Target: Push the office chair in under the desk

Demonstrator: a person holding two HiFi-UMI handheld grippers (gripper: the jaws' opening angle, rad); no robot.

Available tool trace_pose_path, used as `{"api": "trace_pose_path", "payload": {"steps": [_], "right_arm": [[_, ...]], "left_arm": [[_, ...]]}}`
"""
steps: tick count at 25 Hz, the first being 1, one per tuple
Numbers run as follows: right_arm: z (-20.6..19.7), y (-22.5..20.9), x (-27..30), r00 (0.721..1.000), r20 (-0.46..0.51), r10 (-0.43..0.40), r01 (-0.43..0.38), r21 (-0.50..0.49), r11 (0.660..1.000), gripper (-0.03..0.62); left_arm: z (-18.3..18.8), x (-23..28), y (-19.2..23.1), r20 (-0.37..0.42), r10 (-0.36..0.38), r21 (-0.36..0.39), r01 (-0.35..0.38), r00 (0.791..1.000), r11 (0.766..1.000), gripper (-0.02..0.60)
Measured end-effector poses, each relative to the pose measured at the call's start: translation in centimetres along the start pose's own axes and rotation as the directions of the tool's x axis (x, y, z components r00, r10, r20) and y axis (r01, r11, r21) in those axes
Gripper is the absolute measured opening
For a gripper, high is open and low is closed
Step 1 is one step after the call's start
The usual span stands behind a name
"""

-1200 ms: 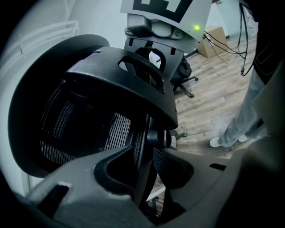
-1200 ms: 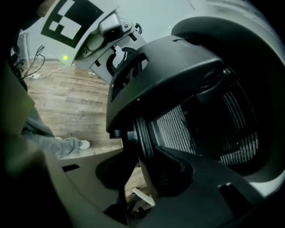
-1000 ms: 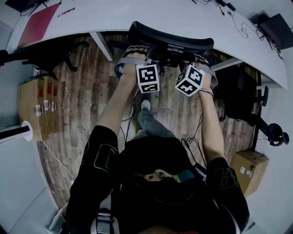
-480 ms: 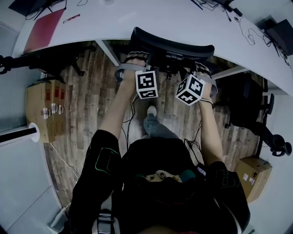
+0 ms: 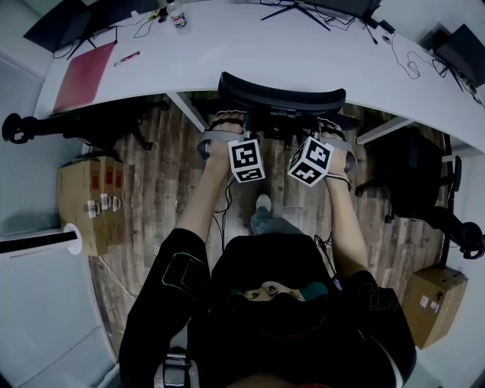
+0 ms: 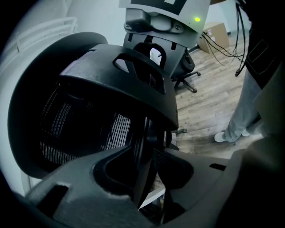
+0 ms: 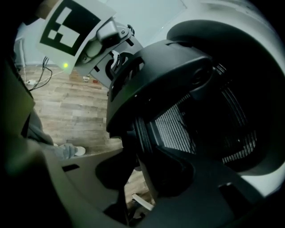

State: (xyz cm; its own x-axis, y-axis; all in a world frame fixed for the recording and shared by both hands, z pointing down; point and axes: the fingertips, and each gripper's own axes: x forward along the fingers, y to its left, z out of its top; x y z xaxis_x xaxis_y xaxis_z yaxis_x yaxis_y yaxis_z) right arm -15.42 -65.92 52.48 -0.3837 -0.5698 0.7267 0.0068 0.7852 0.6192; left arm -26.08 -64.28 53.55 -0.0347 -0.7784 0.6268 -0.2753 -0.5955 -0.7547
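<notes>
The black mesh office chair stands at the curved edge of the white desk, with its backrest top showing just at that edge. My left gripper is shut on the left part of the backrest rim, and my right gripper is shut on the right part. In the left gripper view, the thin edge of the chair back runs between the jaws of the left gripper. The right gripper view shows the same for the chair back and the right gripper. The seat is hidden under the desk.
Cardboard boxes stand at the left, and one more box at the lower right. Another black chair is on the right, and a chair base is under the desk at the left. A red folder and a bottle lie on the desk. Cables trail on the wood floor.
The chair back, with both grippers on it, has gone forward towards the desk. The person has stepped after it, and more of the desktop shows.
</notes>
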Motion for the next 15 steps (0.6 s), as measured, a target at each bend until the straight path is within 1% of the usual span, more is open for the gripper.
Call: {"api": "trace_pose_path", "payload": {"steps": [6,8,10,11,12,13,14,15], "right_arm": [[0.1,-0.1,-0.1,0.999,0.032,-0.007,0.007,0.009,1.000,0.137],[0.2,0.0,-0.3,0.999,0.053,0.013,-0.015,0.029,0.999,0.137],[0.3,-0.1,-1.0,0.994,0.098,0.049,-0.059,0.100,0.993,0.144],[0.4,-0.4,-1.7,0.988,0.135,0.069,-0.089,0.150,0.985,0.149],[0.5,-0.7,-2.6,0.979,0.183,0.089,-0.125,0.196,0.973,0.133],[0.7,-1.0,-3.6,0.965,0.238,0.109,-0.165,0.228,0.960,0.109],[1.0,-1.4,-4.7,0.947,0.297,0.127,-0.204,0.246,0.947,0.067],[1.3,-1.7,-5.8,0.924,0.356,0.137,-0.239,0.260,0.936,0.039]], "left_arm": [[-0.1,0.2,-0.1,0.012,0.002,0.007,-0.003,1.000,1.000,0.147],[-0.1,-0.1,-0.2,0.036,0.000,-0.022,0.000,0.999,1.000,0.151],[0.1,-1.2,-0.1,0.076,0.000,-0.096,0.007,0.997,0.995,0.158],[0.2,-1.8,0.2,0.097,0.000,-0.146,0.015,0.995,0.989,0.160],[0.3,-2.5,0.5,0.123,-0.003,-0.200,0.028,0.992,0.979,0.158],[0.3,-3.1,0.9,0.156,-0.005,-0.257,0.045,0.988,0.965,0.140],[0.4,-3.7,1.3,0.193,0.001,-0.314,0.061,0.981,0.948,0.135],[0.5,-4.3,1.9,0.229,0.018,-0.369,0.070,0.973,0.927,0.129]]}}
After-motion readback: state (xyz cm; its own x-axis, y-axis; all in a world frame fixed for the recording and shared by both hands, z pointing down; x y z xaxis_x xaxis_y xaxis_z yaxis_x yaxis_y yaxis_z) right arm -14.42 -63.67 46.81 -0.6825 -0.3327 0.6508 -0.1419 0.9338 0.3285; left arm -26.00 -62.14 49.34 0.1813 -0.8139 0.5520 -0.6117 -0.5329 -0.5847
